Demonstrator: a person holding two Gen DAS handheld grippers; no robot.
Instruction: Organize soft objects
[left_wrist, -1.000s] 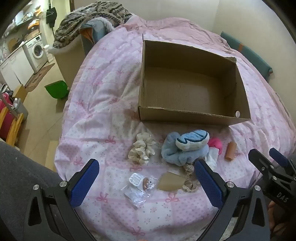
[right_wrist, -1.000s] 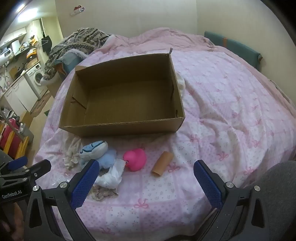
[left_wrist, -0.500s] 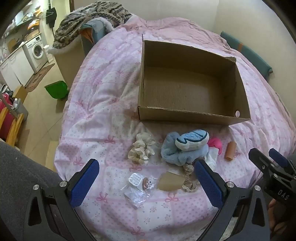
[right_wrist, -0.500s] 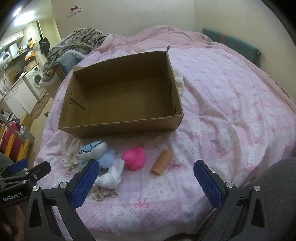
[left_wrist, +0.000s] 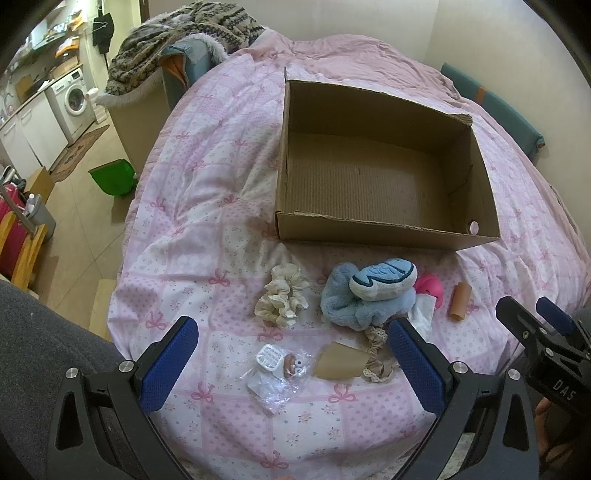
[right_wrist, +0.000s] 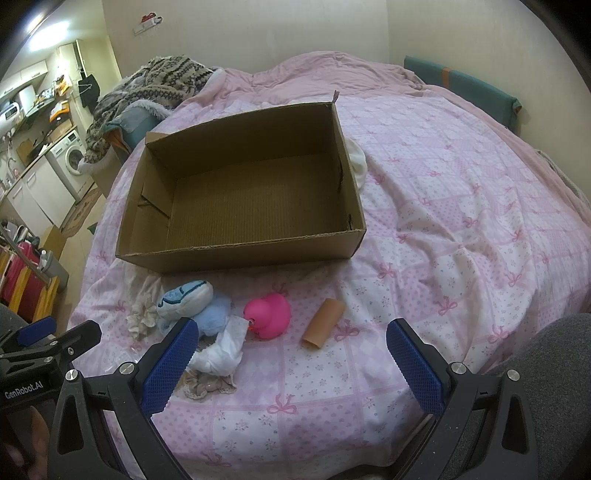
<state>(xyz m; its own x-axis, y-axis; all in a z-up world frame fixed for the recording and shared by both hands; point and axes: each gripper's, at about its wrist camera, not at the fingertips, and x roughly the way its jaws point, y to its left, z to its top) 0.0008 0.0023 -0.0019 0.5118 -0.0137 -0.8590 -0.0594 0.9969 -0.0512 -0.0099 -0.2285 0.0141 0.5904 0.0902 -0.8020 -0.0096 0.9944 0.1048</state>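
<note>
An empty cardboard box (left_wrist: 384, 236) (right_wrist: 243, 254) lies open on the pink bedspread. In front of it lie a cream scrunchie (left_wrist: 282, 295) (right_wrist: 142, 314), a blue plush whale (left_wrist: 382, 278) (right_wrist: 184, 297) on a light blue fluffy cloth (left_wrist: 347, 302) (right_wrist: 216, 314), a pink rubber duck (left_wrist: 428, 286) (right_wrist: 267, 312), a white crumpled cloth (right_wrist: 221, 352), a lace scrunchie (left_wrist: 376, 360) (right_wrist: 207, 386) and a brown tube (left_wrist: 460, 301) (right_wrist: 323, 323). My left gripper (left_wrist: 291, 362) is open and empty, above the near items. My right gripper (right_wrist: 291, 362) is open and empty, near the duck and tube.
A clear plastic bag with small items (left_wrist: 280, 373) and a brown card piece (left_wrist: 338, 363) lie near the bed's front edge. The bed drops off at left to a floor with a green bin (left_wrist: 112, 177). A blanket pile (left_wrist: 177, 40) sits at the far left.
Both grippers have barely shifted; the right wrist view has drifted slightly. Nothing was taken hold of or moved.
</note>
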